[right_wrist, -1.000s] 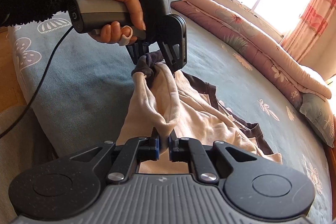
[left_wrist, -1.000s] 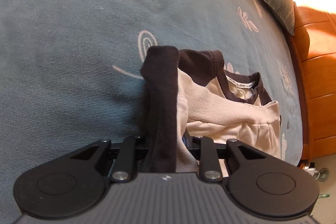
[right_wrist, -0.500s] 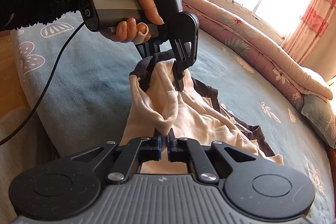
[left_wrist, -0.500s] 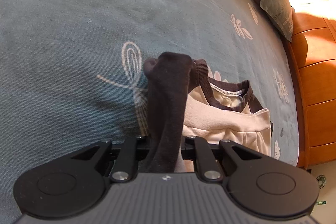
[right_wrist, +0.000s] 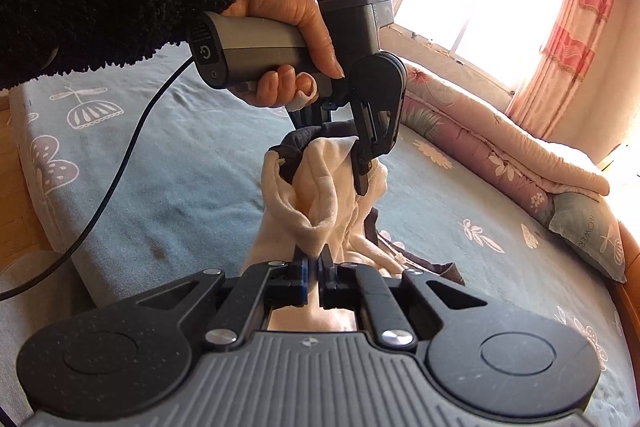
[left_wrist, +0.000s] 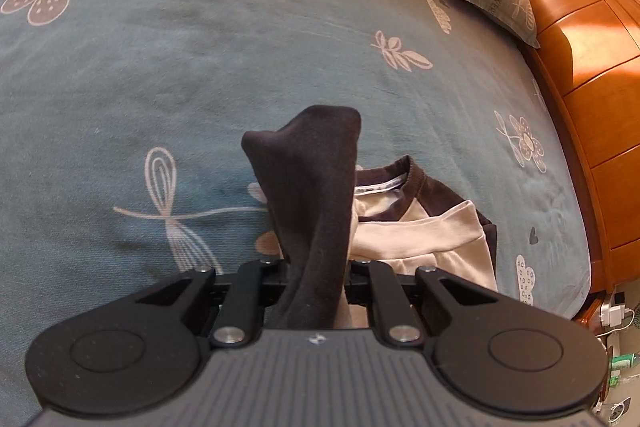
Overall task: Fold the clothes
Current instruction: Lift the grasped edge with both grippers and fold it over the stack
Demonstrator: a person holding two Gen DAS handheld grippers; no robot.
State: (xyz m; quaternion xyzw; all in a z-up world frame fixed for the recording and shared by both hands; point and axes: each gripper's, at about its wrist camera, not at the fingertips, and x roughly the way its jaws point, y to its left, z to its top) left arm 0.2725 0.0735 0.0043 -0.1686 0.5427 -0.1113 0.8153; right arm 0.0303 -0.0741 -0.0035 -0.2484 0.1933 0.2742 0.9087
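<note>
A cream shirt with dark brown sleeves and collar (left_wrist: 432, 239) hangs between both grippers above the blue bed cover (left_wrist: 160, 67). My left gripper (left_wrist: 316, 267) is shut on a dark brown fold (left_wrist: 308, 179) that stands up between its jaws. The collar and cream body trail down to the bed beyond it. In the right wrist view my right gripper (right_wrist: 314, 267) is shut on a cream fold of the shirt (right_wrist: 312, 195). There the left gripper (right_wrist: 360, 163), held by a hand (right_wrist: 288, 27) in a black fleece sleeve, pinches the bunched cloth higher up.
A rolled pink floral quilt (right_wrist: 480, 131) and a green pillow (right_wrist: 588, 231) lie along the bed's far side under a bright window. A wooden bed frame (left_wrist: 592, 67) borders the right edge. A black cable (right_wrist: 120, 167) hangs from the left gripper's handle.
Both grippers rose, the left one more, lifting the shirt off the bed. The left jaws narrowed onto the dark fold. The right stayed shut on the cream fold.
</note>
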